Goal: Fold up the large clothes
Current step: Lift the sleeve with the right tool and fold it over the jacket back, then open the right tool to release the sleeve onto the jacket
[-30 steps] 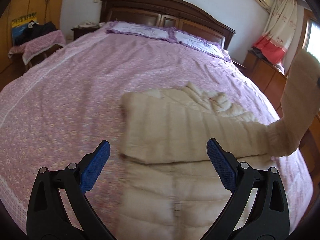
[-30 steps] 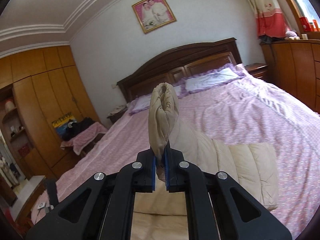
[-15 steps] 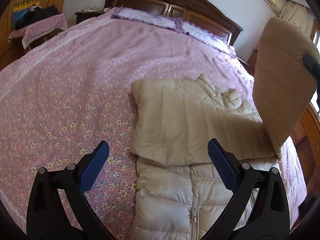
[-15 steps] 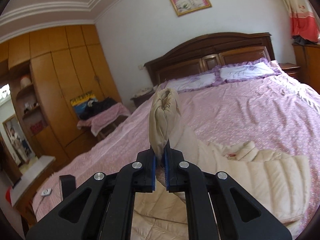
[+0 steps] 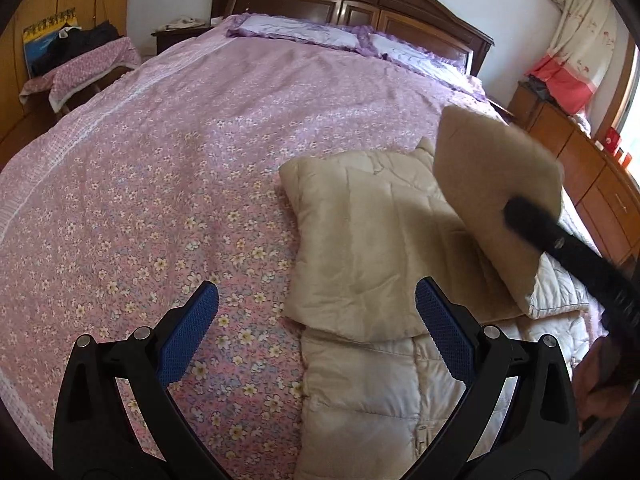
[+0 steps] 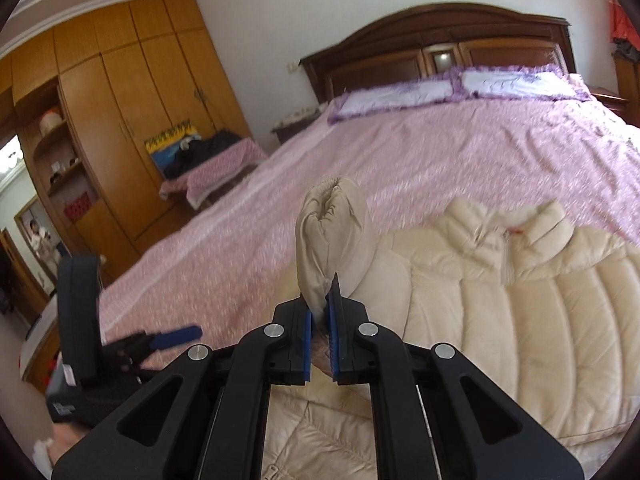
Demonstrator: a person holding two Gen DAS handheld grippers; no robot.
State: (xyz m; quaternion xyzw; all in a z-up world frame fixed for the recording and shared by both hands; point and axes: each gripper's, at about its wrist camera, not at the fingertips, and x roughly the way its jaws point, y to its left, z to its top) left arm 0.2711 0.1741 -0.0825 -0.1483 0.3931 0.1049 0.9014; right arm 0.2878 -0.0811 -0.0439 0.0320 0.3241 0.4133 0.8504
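Left tool [image 5: 316, 322]: blue pads spread wide, gripping nothing, hovering over the floral bed [image 5: 160, 168] just beside the jacket's near edge, probably ready to pin the fold. Cream puffer jacket [image 5: 372, 248] flat on the bed's right side. Right tool [image 6: 320, 336]: clenched on the sleeve cuff [image 6: 334, 236], raised to lay it across the body.

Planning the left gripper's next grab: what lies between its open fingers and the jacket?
In the left wrist view, nothing: the left gripper hangs open directly over the jacket edge and the floral bedspread.
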